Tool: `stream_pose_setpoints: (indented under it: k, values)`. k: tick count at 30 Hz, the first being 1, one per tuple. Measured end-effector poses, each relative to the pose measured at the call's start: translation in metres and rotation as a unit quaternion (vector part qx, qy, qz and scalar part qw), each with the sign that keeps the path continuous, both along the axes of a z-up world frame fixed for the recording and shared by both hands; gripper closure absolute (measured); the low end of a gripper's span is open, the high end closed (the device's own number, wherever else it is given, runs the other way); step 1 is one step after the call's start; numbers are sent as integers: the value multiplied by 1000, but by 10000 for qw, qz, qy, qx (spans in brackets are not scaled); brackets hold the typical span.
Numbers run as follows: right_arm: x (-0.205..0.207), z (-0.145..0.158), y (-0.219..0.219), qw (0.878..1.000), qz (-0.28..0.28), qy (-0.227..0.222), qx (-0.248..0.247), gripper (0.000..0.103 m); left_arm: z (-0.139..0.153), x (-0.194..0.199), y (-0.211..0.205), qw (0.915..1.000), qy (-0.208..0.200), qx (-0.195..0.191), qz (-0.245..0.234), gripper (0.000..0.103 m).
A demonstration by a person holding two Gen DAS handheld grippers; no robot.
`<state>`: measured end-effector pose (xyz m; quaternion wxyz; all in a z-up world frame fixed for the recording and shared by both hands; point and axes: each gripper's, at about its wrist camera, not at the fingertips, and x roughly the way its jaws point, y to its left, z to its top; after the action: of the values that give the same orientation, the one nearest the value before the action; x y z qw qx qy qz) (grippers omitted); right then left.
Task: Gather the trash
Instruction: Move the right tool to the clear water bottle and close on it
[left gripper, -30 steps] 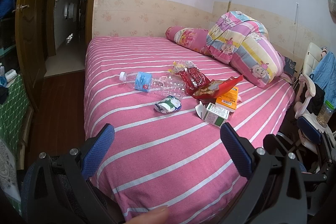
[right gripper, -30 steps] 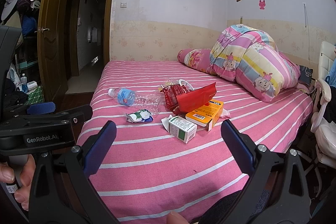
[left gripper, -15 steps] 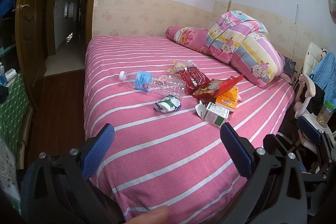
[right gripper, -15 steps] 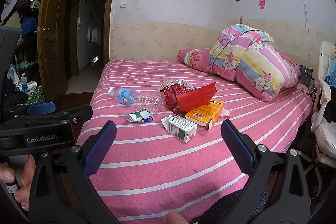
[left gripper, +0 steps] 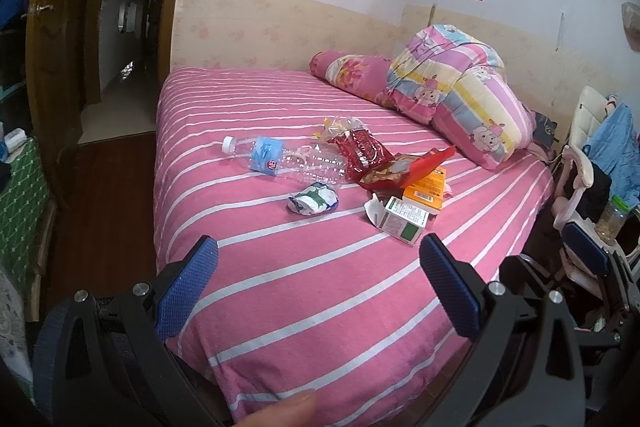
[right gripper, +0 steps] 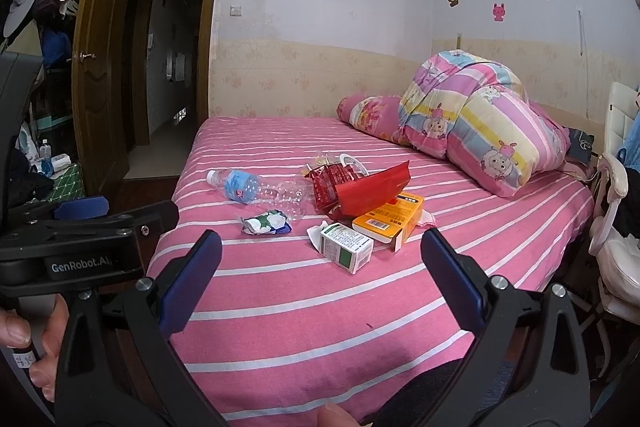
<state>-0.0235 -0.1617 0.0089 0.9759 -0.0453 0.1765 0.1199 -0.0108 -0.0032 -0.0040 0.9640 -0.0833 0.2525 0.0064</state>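
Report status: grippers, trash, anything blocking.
Left gripper open, empty; right gripper open, empty. Clear plastic bottle, crumpled white-green wrapper, red bags, orange box, white-green carton on pink striped bed, untouched. Path clear.

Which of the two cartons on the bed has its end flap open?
The white-and-green carton, nearest the grippers: its end flap sticks out. The orange carton behind it lies partly under the red wrapper.
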Motion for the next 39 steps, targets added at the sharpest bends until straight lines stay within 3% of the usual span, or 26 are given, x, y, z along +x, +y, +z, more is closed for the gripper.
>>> stream_pose_setpoints:
  k: [5,10,14,18,26,30,33,39]
  values:
    - [-1,8,-4,10000,1,25,53,4,7,-7,1,10000,-47,15,-29,5]
    - [-2,15,-11,9996,-144,44,247,4,21,-7,3,9992,97,-212,-312,5]
    - [1,16,-19,9989,-60,163,427,4,23,-10,2,9991,14,-32,-418,5]
    - [8,11,-13,9988,169,293,362,4,9,4,14,9986,241,-216,-428,5]
    - [47,3,5,9919,948,647,543,4,-19,69,68,9904,606,-1156,-446,5]
    - [79,1,27,9880,1392,604,276,4,-24,110,90,9896,547,-1253,-436,5]
    - [106,-3,49,9847,1640,514,-288,4,-32,143,104,9861,666,-1463,-418,5]
    - [166,-16,81,9760,1911,442,-949,4,-48,201,131,9701,1057,-2148,-408,5]
